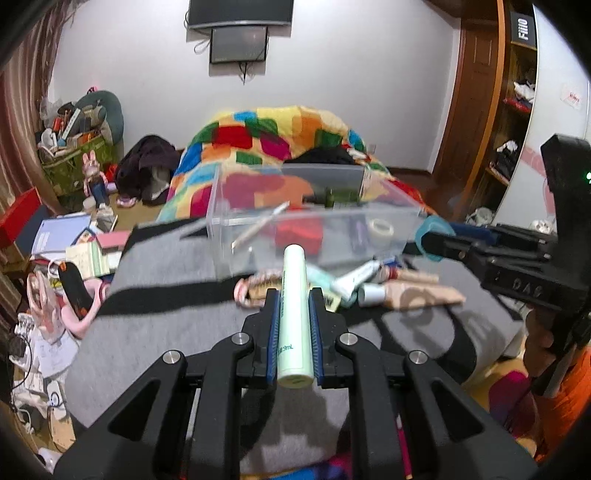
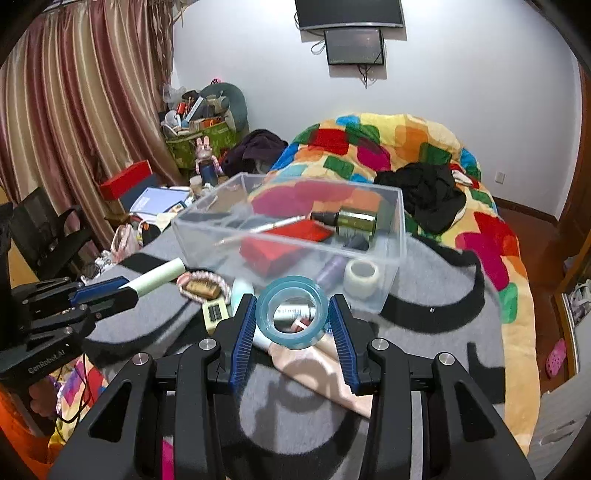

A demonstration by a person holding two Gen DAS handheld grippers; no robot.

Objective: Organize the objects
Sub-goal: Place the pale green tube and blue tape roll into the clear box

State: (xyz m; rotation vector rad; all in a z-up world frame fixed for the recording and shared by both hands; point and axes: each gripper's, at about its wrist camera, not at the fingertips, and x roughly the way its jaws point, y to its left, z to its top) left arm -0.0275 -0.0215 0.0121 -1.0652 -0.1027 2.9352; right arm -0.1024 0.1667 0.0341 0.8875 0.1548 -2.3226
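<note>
From the left wrist view, a fuzzy gray blanket [image 1: 166, 325] with wide black stripes covers the bed. Behind the clear plastic box [image 1: 314, 221] lies a puffy quilt [image 1: 258, 147] with bright color patches. Two dark screens [image 1: 239, 26] hang on the white wall behind the box, and the floor left of the box is full of books and clutter. The left gripper [image 1: 293, 310] has its jaws squeezed on a pale green tube [image 1: 293, 306]. The tube is round, smooth and long, and its far end points at the box. Just in front of the box lies a small pile of tubes [image 1: 373, 284], white and skin-colored.

From the right wrist view, shiny striped curtains [image 2: 74, 110] hang left of the box [image 2: 207, 225]. The right gripper [image 2: 293, 317] pinches a blue tape roll [image 2: 293, 314] between its ridged blue pads [image 2: 243, 339]. The roll is a see-through ring, held up just in front of the box. Inside the box are a green glass bottle [image 2: 351, 221], a red flat case [image 2: 284, 243], a white tape roll [image 2: 362, 277] and a thin stick [image 2: 266, 227]. The left gripper [image 2: 122, 291] shows left of the box with the green tube [image 2: 159, 277].
</note>
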